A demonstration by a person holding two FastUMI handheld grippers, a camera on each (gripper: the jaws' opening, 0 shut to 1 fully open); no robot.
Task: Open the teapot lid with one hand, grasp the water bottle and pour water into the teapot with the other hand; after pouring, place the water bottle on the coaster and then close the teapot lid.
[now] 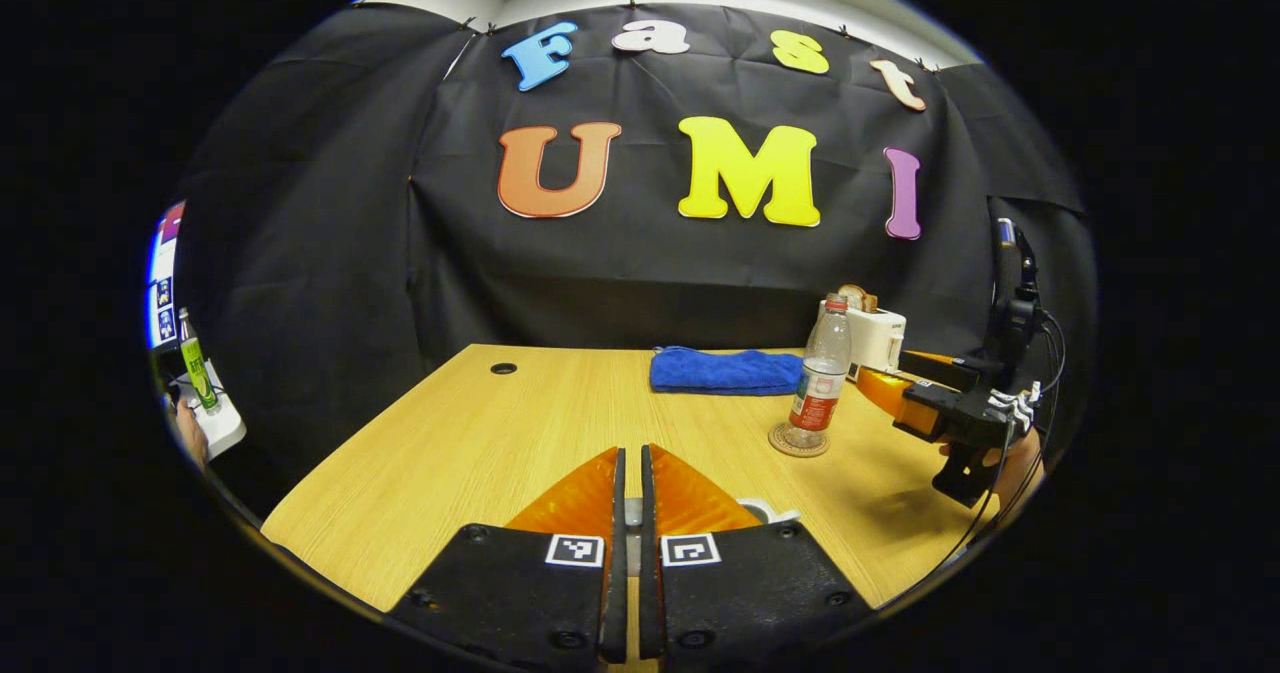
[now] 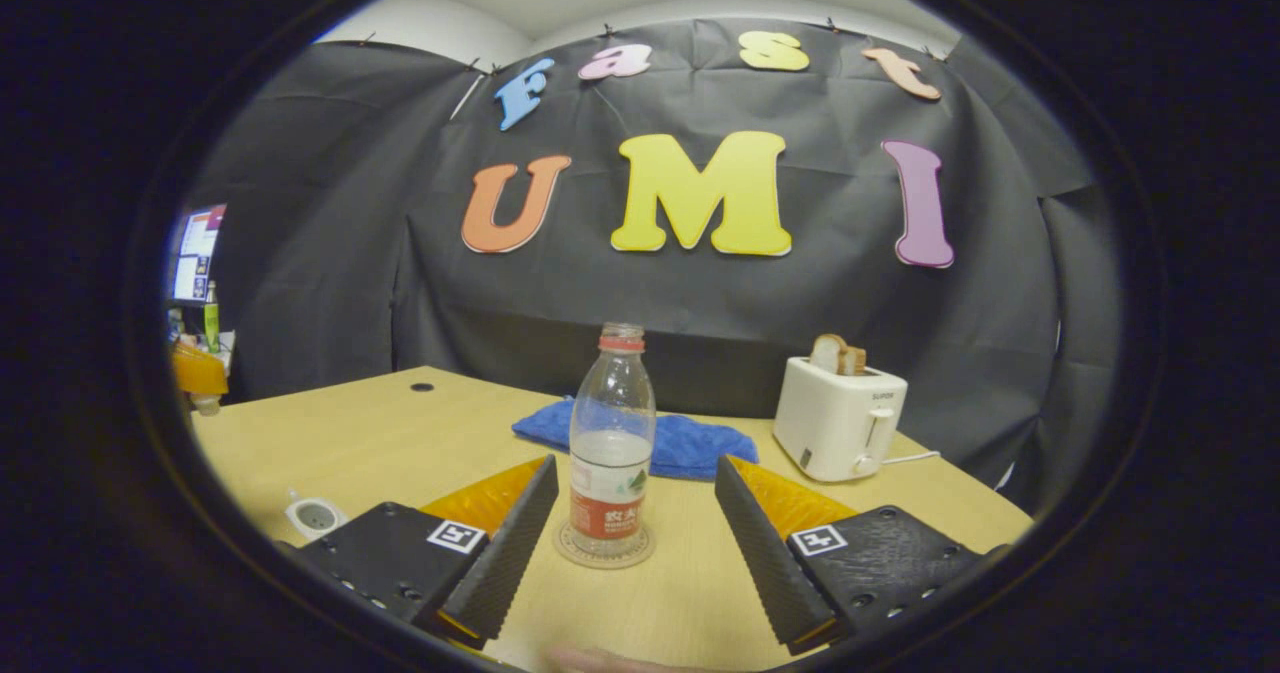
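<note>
On the wooden table (image 2: 400,443), the water bottle (image 2: 611,443) is standing upright on a round coaster (image 2: 603,550), its cap off and its red neck ring showing. It is wearing a red and white label (the print is too small to make out from where I am standing). Behind it a blue cloth (image 2: 690,445) is lying folded, and to its right a white toaster (image 2: 838,418) is sitting with bread in its slots; a small grey brand word is showing on the toaster's front, too small for me to vouch for.

In the right gripper view, the right gripper (image 2: 630,538) is holding its jaws wide apart, one finger on each side of the bottle, neither one touching it. The bottle is standing between the fingertips and slightly beyond them.

In the left gripper view, the left gripper (image 1: 631,473) is keeping its jaws nearly closed, with something small and grey sitting in the narrow gap between them; I cannot tell what it is. A white rim of the teapot (image 1: 765,509) is peeking out just beside the right-hand finger. In that same view the bottle is standing well off to the right, with the other gripper reaching toward it.

Each gripper is carrying square black-and-white marker tags near its fingers.
</note>
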